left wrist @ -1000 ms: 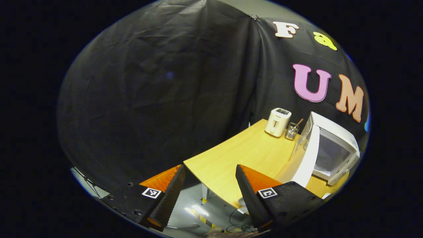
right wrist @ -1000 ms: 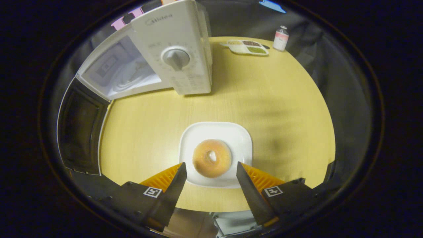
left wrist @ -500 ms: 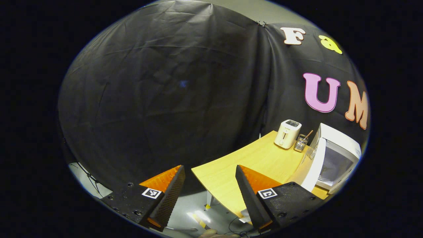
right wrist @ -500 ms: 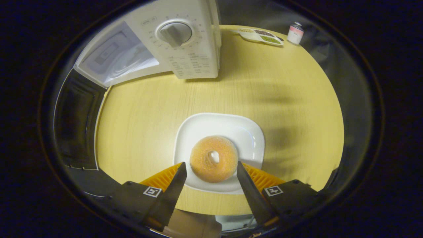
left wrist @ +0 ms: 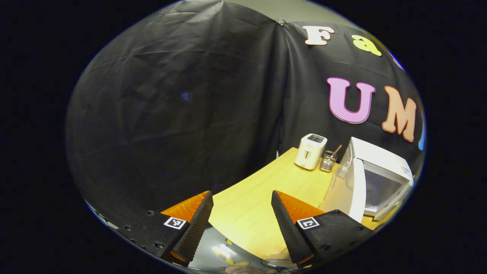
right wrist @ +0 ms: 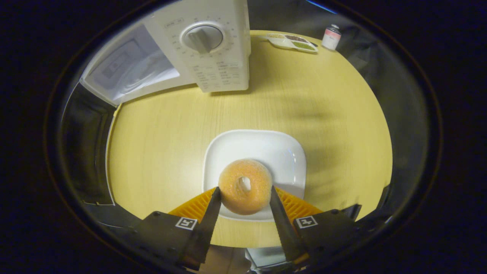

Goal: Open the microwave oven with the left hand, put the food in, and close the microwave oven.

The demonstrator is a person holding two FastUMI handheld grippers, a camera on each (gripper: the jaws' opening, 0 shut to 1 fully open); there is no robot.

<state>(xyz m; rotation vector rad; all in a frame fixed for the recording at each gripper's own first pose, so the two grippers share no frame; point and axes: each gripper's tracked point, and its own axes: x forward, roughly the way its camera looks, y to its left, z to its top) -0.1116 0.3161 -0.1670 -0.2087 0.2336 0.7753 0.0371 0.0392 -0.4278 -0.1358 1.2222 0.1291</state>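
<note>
1. The right gripper (right wrist: 243,199) has its jaws around the donut (right wrist: 245,186), one finger at each flank and seemingly touching it; whether they already press I cannot tell
2. The donut lies on the near half of a white plate (right wrist: 289,152), which sits on the counter (right wrist: 159,144) in front of the microwave (right wrist: 213,57)
3. My guess is that the donut is light and soft with a grainy sugar coat, so it should grip well but squash or crumble under a hard squeeze; hold it gently across the widest part of the ring
4. The plate looks glazed and may slide if nudged
5. The microwave door (right wrist: 91,148) stands wide open at the left, the cavity bare
6. The left gripper (left wrist: 241,217) hangs off the counter's edge, jaws released, holding nothing, with a toaster (left wrist: 311,151) far behind
</note>
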